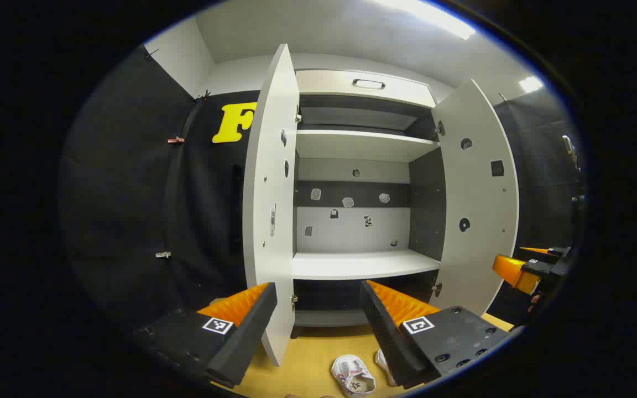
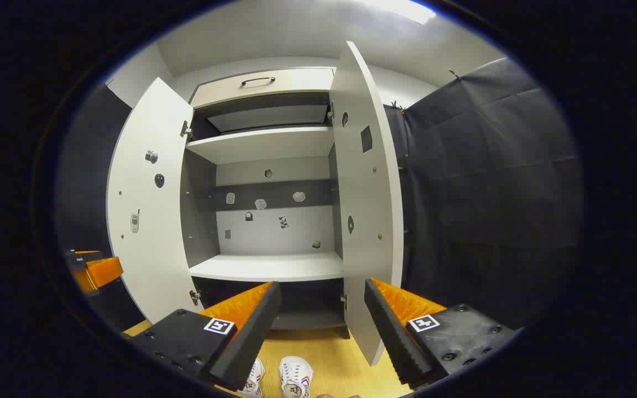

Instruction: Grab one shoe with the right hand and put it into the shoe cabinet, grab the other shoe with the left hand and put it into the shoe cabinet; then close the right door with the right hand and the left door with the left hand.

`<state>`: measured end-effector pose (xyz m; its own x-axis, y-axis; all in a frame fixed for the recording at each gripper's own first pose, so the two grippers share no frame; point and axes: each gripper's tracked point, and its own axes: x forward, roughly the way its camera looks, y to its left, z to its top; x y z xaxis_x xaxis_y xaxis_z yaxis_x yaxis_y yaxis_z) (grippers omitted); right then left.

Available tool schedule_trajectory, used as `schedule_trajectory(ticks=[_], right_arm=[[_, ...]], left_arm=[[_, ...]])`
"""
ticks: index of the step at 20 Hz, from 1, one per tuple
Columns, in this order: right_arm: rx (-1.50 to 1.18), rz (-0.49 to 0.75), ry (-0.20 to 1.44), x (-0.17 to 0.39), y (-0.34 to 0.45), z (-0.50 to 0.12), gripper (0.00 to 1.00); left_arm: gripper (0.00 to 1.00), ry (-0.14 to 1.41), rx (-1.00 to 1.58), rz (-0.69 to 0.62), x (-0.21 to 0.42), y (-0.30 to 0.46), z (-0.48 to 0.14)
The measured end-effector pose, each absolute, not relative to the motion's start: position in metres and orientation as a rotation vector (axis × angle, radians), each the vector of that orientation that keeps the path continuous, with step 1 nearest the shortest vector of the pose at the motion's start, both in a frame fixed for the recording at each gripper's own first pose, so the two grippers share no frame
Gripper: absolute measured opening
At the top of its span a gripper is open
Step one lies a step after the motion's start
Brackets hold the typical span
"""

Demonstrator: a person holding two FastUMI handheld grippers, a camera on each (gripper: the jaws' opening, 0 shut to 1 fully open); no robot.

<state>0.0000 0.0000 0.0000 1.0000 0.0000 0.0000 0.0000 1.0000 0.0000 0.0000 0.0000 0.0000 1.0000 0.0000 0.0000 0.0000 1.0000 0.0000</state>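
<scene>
Stood at the very start: first step, the right-hand grab, judged not yet begun.

Nearest, at six o'clock in the right gripper view, saw the right gripper (image 2: pixel 321 326) released, fingers spread wide, nothing between them. Just below, at six o'clock on the wooden floor (image 2: pixel 335 345), found the pair of white shoes side by side, toes toward the camera: one shoe (image 2: pixel 296 377) in the gap, the other shoe (image 2: pixel 253 377) partly behind the near finger.

In the left gripper view, likewise noted the left gripper (image 1: pixel 318 323) released and empty, with the same pair at six o'clock, one lying plain, its mate half hidden by a finger. Caught the right gripper again at three o'clock, at the edge, well apart.

Farther on, at twelve o'clock, faced the shoe cabinet (image 2: pixel 266 265), both doors swung open: left door (image 2: pixel 147 204) at nine o'clock, right door (image 2: pixel 365 193) at one o'clock. Saw the lower shelf (image 2: pixel 269 267) bare, the upper shelf bare too, a drawer with a handle on top.

Judged the next move to call for dipping the right gripper down over one shoe, closing on it, then lifting it between the open doors onto a shelf. Reckoned door closing to come last.
</scene>
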Motion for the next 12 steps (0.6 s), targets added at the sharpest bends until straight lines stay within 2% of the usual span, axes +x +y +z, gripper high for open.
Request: schedule_trajectory(ticks=[8, 12], right_arm=[[-0.056, 0.129, 0.078, 0.019, -0.002, -0.035, 0.99], [-0.071, 0.101, 0.087, 0.024, -0.002, -0.038, 0.99]], left_arm=[[0.95, 0.091, -0.042, 0.078, 0.007, -0.027, -0.036], [0.95, 0.106, -0.054, 0.076, 0.011, -0.022, -0.042]])
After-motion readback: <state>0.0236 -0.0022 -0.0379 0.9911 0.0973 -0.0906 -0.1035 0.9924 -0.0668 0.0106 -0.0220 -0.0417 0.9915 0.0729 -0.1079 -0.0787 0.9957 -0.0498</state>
